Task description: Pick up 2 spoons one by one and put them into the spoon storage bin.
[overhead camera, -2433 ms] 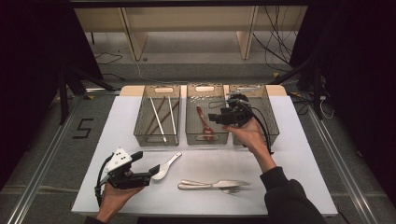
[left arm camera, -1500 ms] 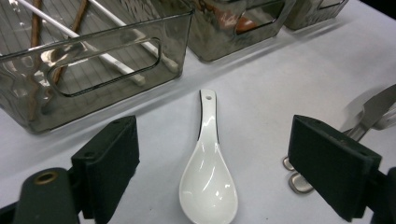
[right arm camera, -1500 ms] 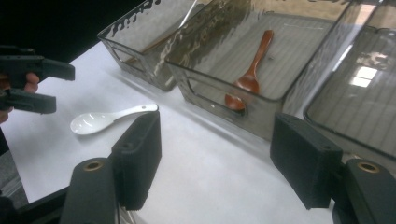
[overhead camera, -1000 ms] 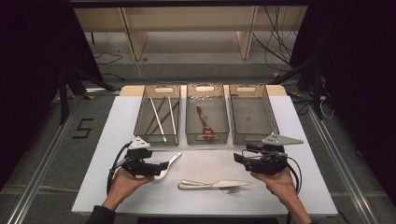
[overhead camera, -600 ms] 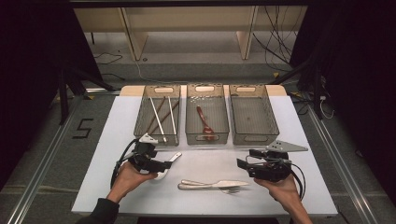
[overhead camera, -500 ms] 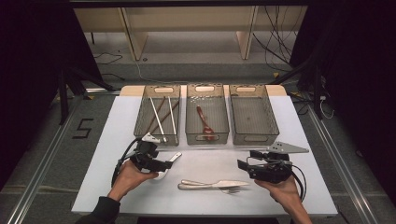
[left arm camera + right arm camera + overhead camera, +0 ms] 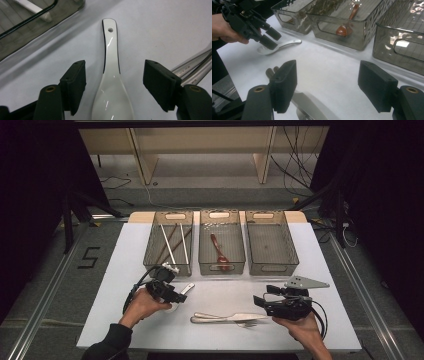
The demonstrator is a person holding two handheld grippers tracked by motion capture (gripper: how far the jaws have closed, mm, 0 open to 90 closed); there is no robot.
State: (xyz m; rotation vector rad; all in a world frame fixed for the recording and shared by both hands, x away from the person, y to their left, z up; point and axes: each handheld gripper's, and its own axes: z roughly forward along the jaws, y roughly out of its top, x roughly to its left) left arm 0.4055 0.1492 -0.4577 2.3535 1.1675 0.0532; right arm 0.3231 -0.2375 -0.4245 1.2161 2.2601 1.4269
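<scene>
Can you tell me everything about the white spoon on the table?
The white spoon is glossy and looks like ceramic, a soup-spoon shape with a deep bowl and a short flat handle that has a small round hole near its tip. A thin dark line runs along the handle's edges. It lies flat on the white table, in front of the left clear bin. The left gripper has just been closing its jaws around the bowl end, but the pads do not touch it yet.

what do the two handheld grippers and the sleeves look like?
Both grippers, left gripper and right gripper, are black with blocky black jaw pads and trailing black cables. The right carries a grey three-cornered plate. The left sleeve is dark.
</scene>
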